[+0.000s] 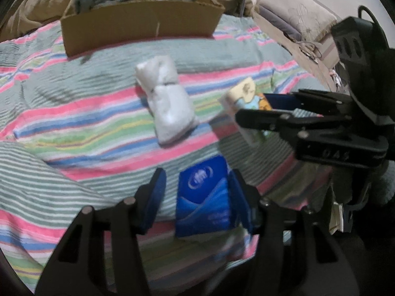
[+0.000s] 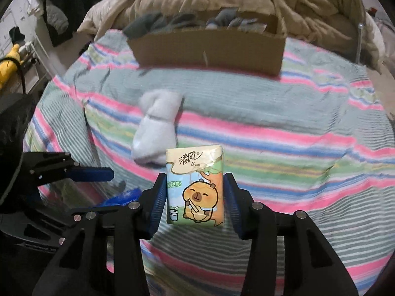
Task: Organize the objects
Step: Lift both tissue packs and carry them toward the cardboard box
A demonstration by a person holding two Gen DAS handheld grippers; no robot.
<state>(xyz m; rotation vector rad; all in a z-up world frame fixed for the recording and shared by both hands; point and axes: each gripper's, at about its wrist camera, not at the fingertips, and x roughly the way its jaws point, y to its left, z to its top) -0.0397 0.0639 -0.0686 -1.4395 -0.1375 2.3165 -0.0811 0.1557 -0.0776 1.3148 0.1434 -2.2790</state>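
A blue tissue pack [image 1: 203, 197] lies on the striped bedspread between the fingers of my left gripper [image 1: 197, 197]. The jaws stand open around it, with a gap on the left side. My right gripper [image 2: 195, 197] brackets a cartoon capybara tissue pack [image 2: 195, 185], its pads close to both sides. This pack also shows in the left wrist view [image 1: 246, 103], held by the right gripper [image 1: 279, 108]. A rolled white sock bundle [image 1: 165, 98] lies on the bed ahead, also in the right wrist view [image 2: 158, 125].
A cardboard box [image 1: 138, 28] holding grey socks stands at the far side of the bed, also in the right wrist view [image 2: 209, 46]. A beige duvet [image 2: 222, 0] is piled behind it. Pillows [image 1: 296, 17] lie at the right.
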